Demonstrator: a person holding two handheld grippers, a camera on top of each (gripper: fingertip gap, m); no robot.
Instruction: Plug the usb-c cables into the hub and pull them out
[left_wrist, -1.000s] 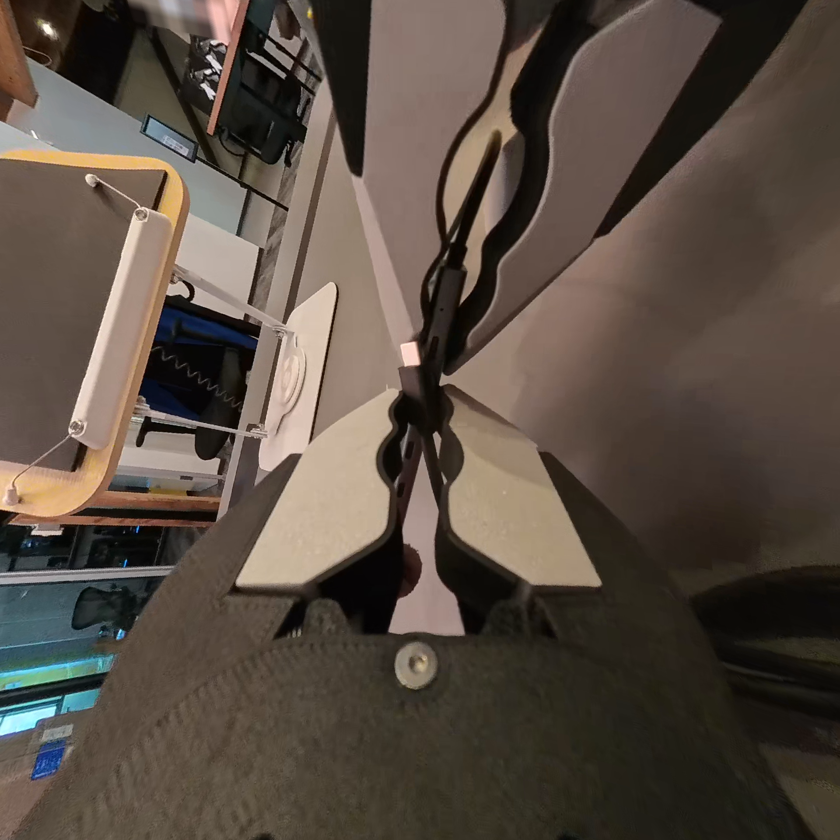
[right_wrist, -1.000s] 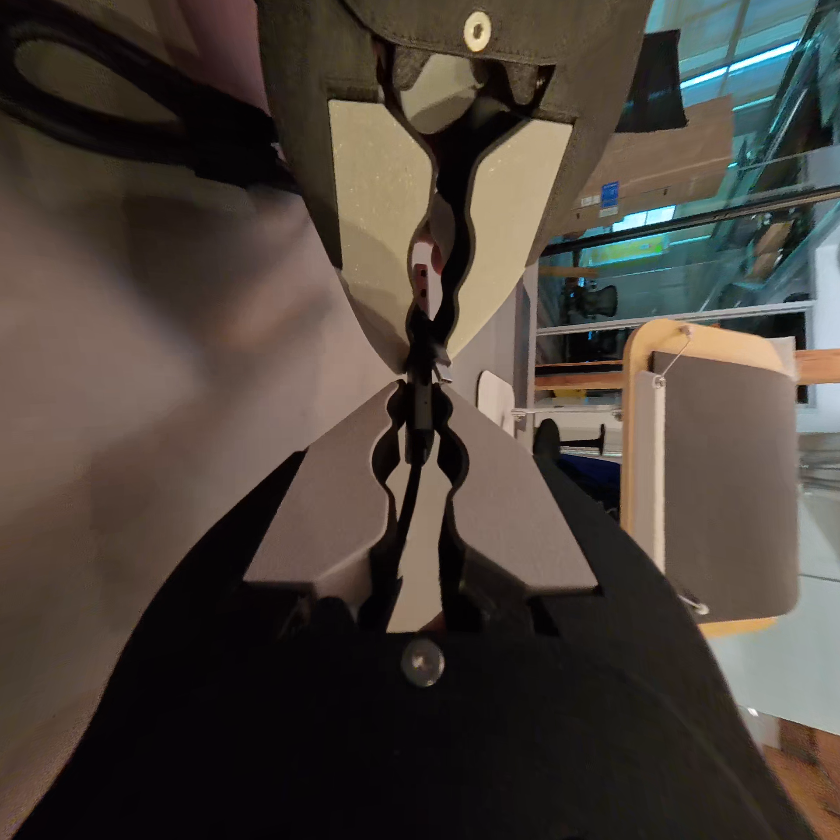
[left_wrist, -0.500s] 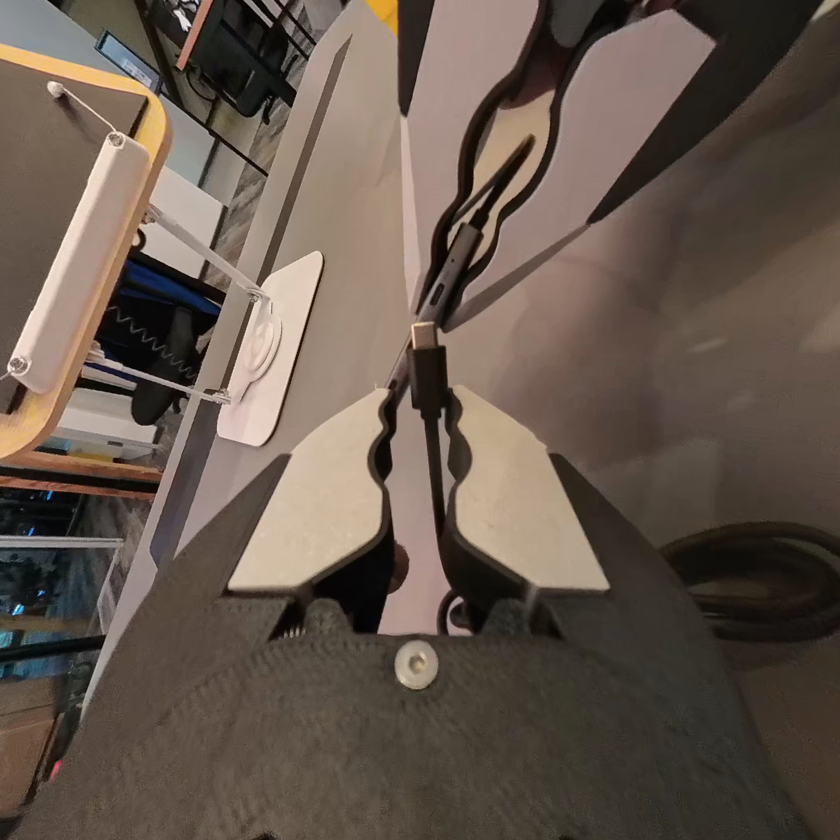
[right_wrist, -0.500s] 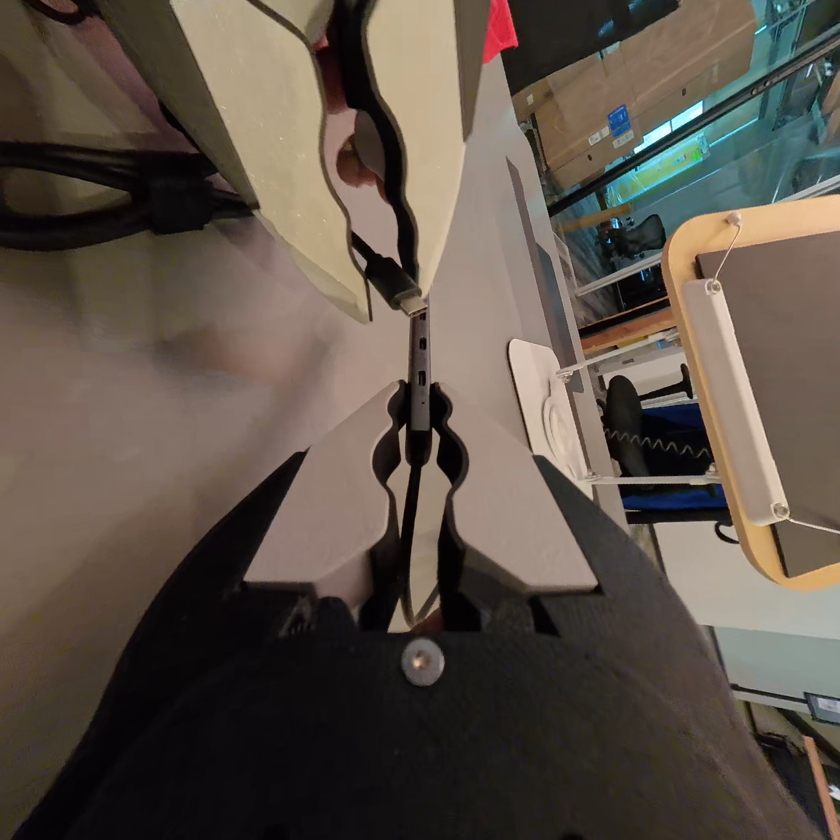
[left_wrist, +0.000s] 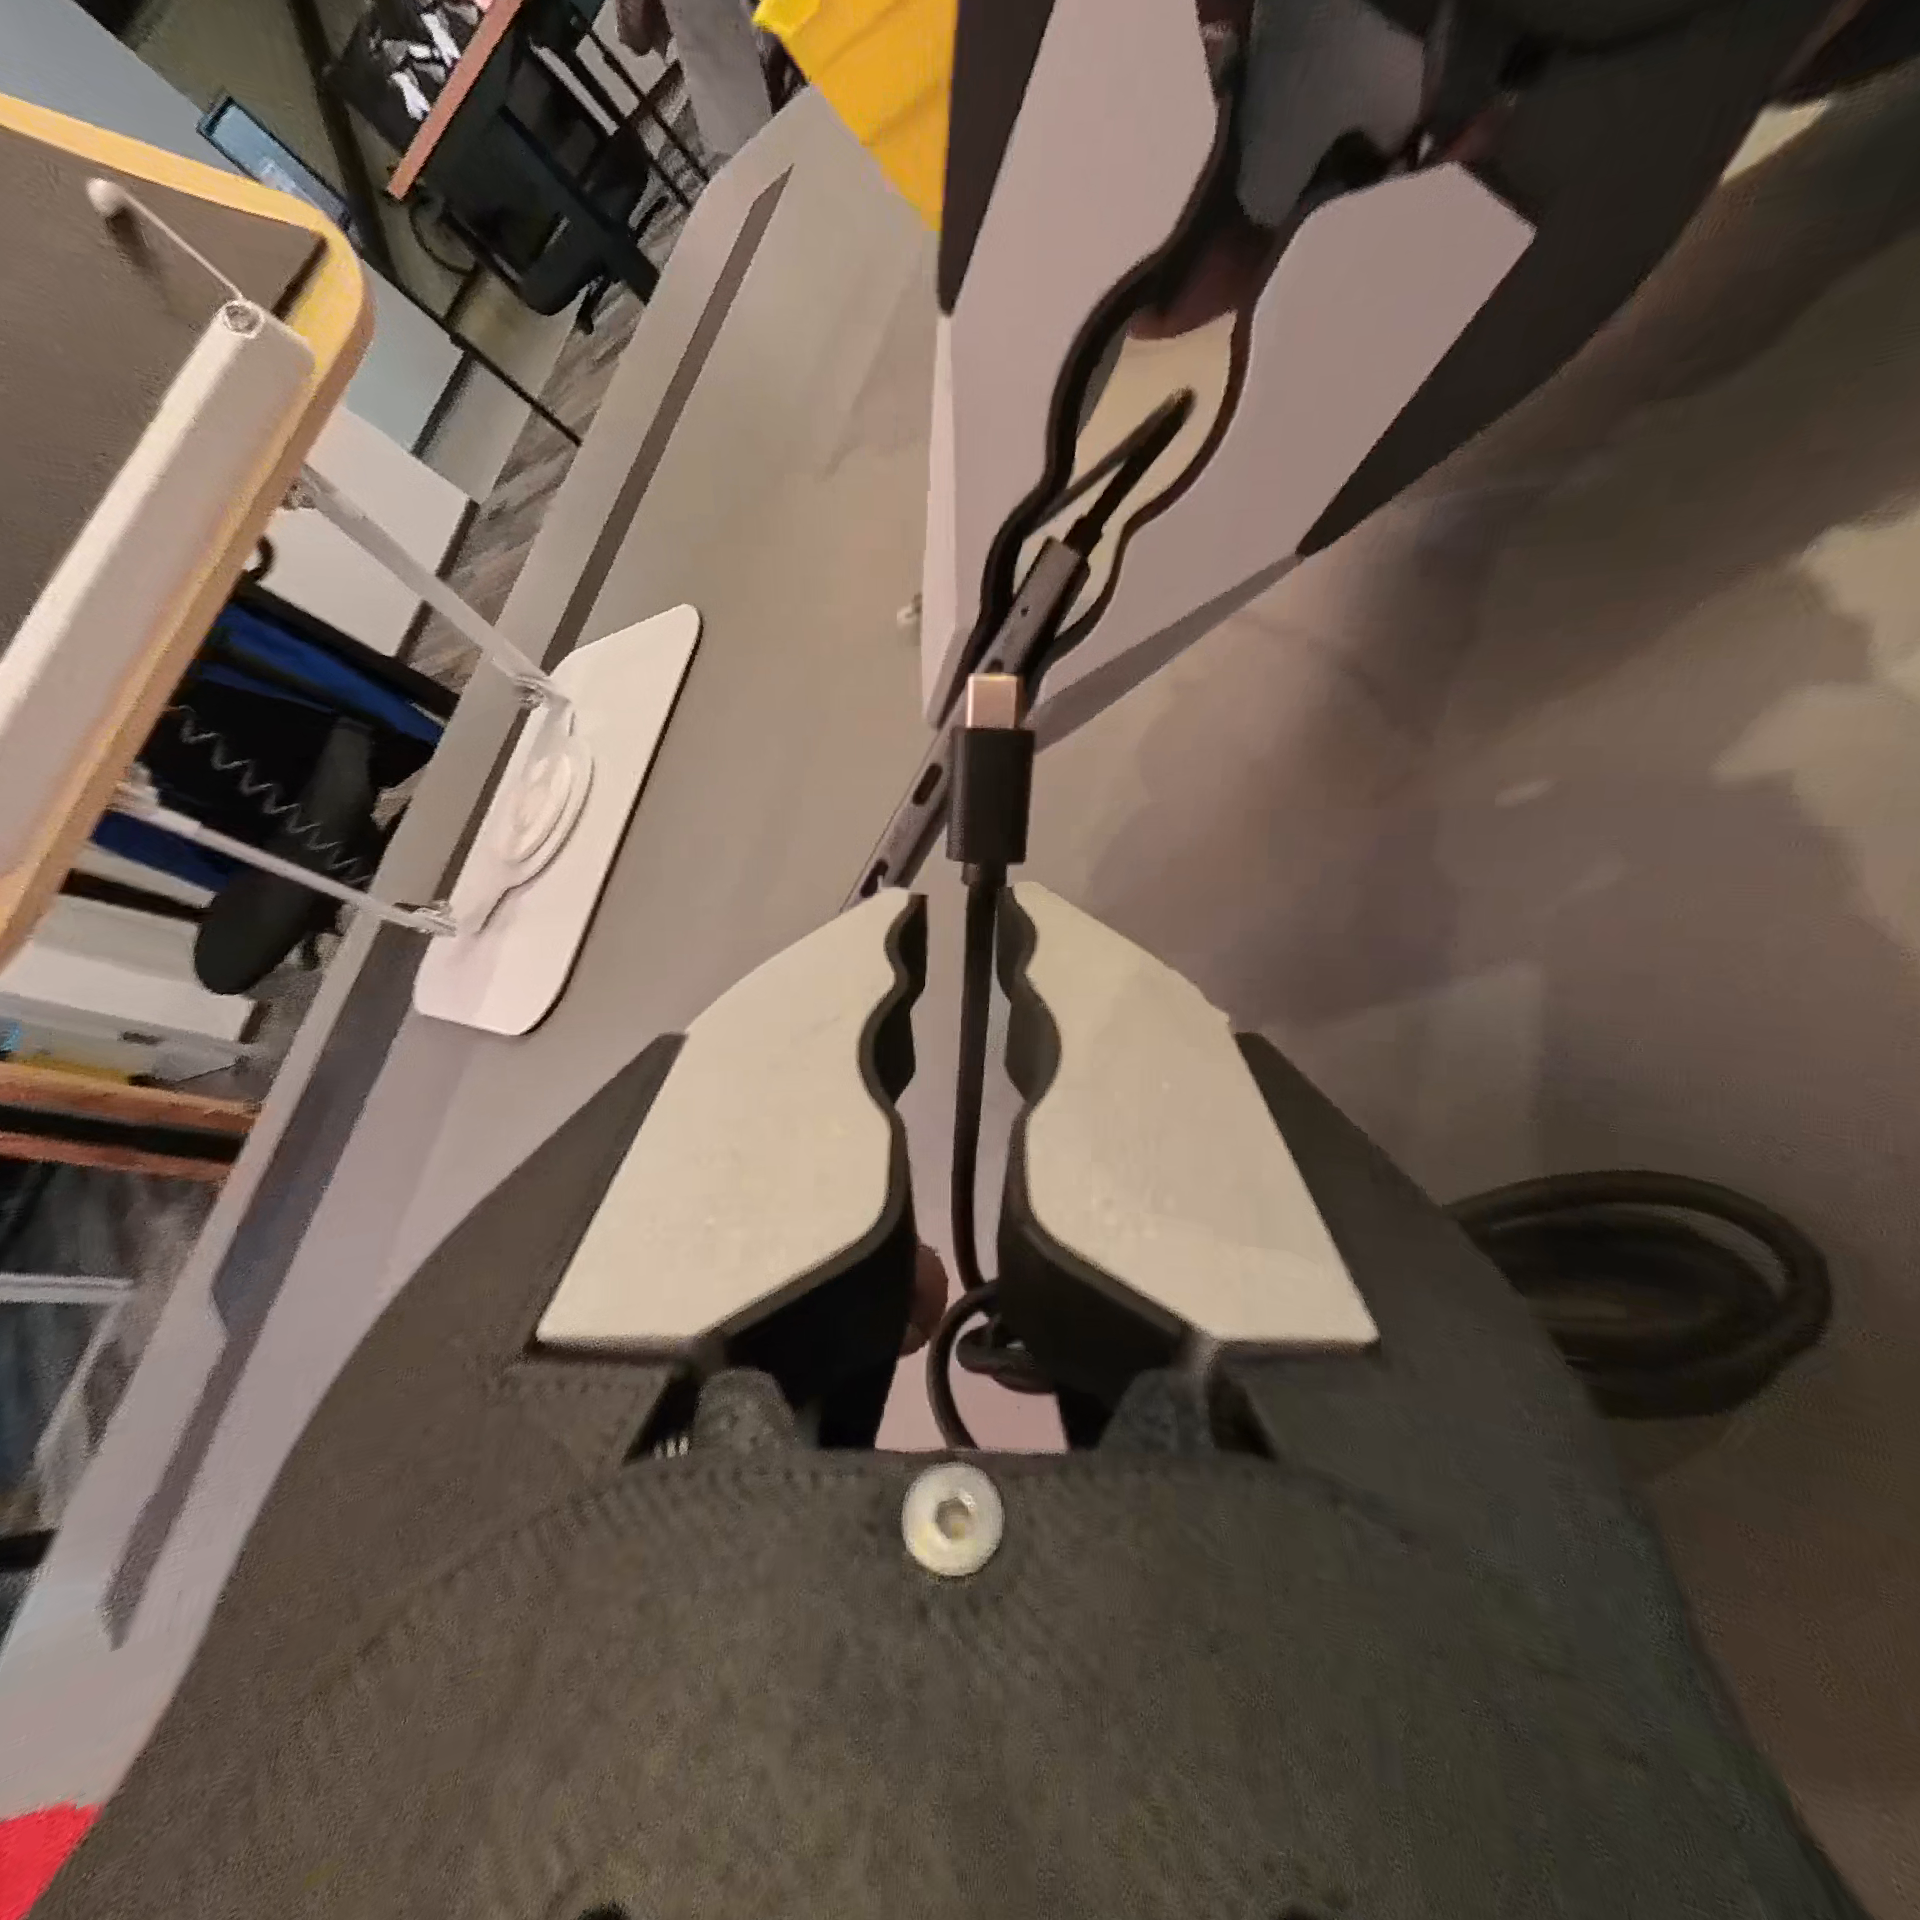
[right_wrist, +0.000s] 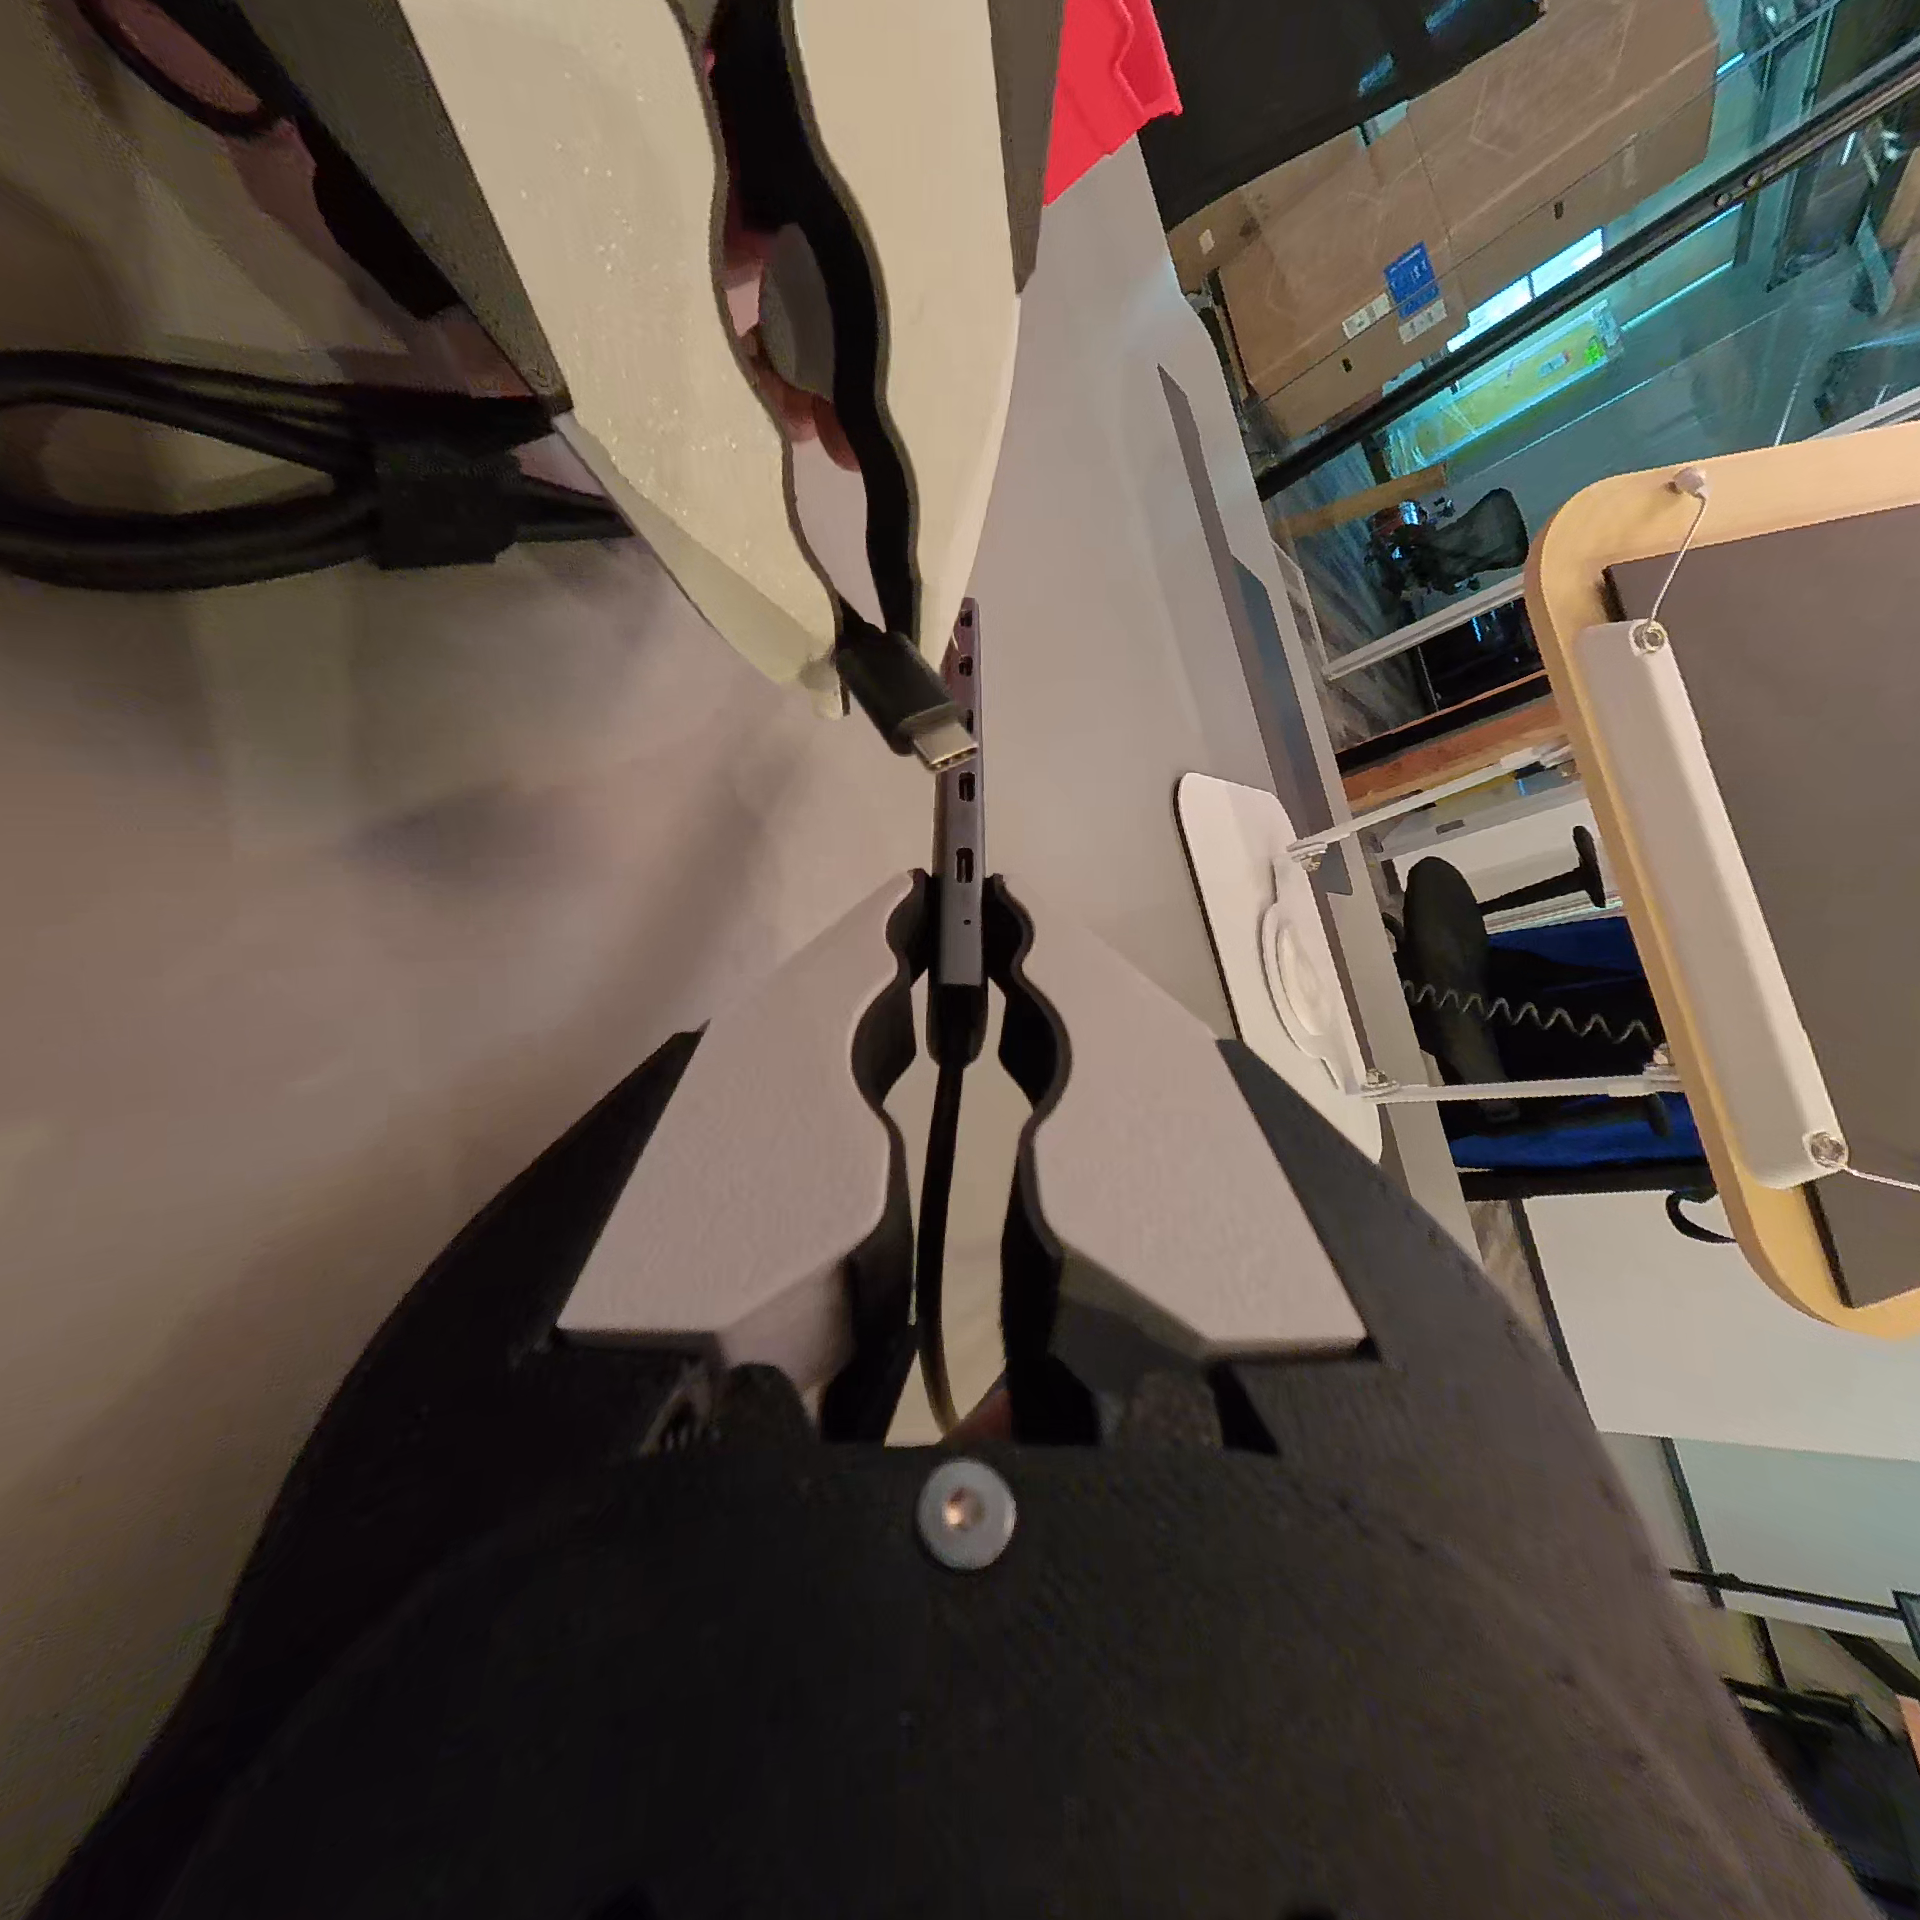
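Observation:
My left gripper (left_wrist: 961, 904) is shut on a black USB-C cable just behind its plug (left_wrist: 989, 790). The plug sticks out past the fingertips with its metal tip bare. My right gripper (right_wrist: 956, 894) is shut on the cable end of a slim grey hub (right_wrist: 961, 821), whose row of ports faces the camera. The two grippers point at each other. In the right wrist view the left gripper (right_wrist: 888, 655) holds the plug (right_wrist: 904, 696) out of the hub, with its tip beside the port row. In the left wrist view the right gripper (left_wrist: 1008, 665) holds the hub (left_wrist: 925, 800) behind the plug.
A coiled black cable lies on the grey table (left_wrist: 1455, 831) beside the left gripper (left_wrist: 1662, 1299) and shows in the right wrist view (right_wrist: 260, 488). A white stand base (left_wrist: 561, 821) carries a wood-rimmed dark board (left_wrist: 156, 416) near the table edge.
One second ago the plug sat in the hub with the grippers tip to tip. The plug has come out, and the grippers have drawn apart a little.

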